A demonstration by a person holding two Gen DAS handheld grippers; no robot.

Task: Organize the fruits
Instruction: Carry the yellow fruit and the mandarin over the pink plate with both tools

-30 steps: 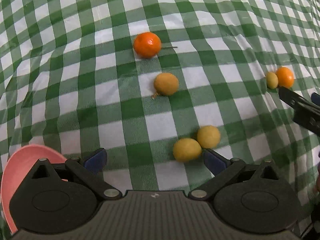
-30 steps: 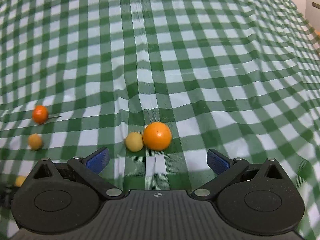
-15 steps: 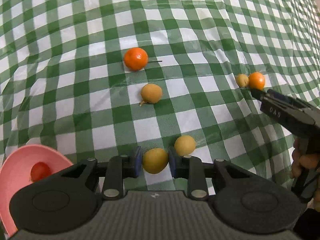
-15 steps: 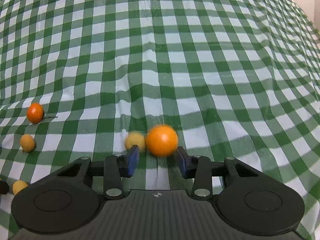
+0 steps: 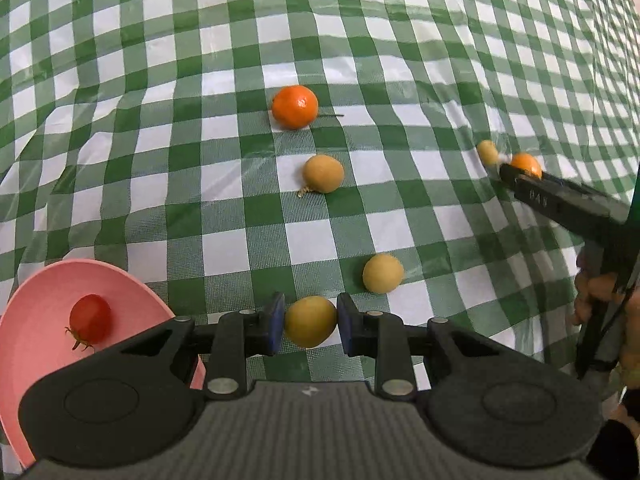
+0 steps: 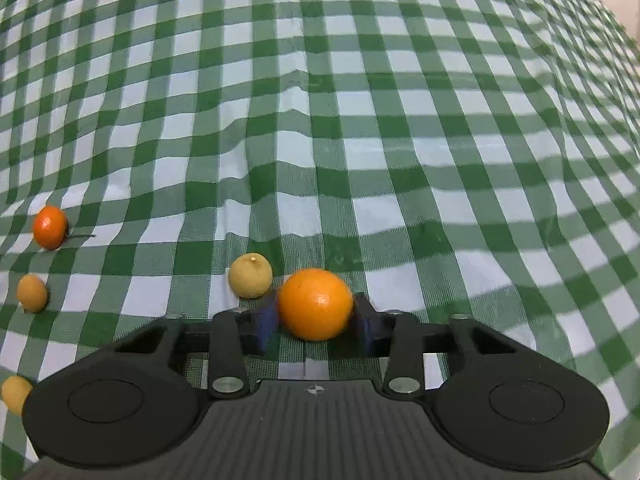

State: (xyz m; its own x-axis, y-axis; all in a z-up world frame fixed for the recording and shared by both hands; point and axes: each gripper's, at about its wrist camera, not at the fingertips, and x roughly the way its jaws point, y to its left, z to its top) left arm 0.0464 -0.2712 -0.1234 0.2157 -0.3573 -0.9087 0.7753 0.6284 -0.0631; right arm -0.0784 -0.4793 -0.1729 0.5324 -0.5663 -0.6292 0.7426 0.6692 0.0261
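Left wrist view: left gripper [image 5: 310, 322] clamps a yellow fruit [image 5: 310, 321]; right gripper [image 6: 316, 310] grips an orange [image 6: 316, 304], its underside hidden.

The pink bowl [image 5: 132, 292] was cut off by the frame's edge at 8 o'clock and partly hidden behind the left gripper's body. In the right wrist view a yellow fruit [image 6: 14, 392] at 8 o'clock was half-hidden. The person's hand [image 5: 600, 296] at 3 o'clock was cut off. The small yellow fruit [image 5: 487, 151] beside it was blurred.
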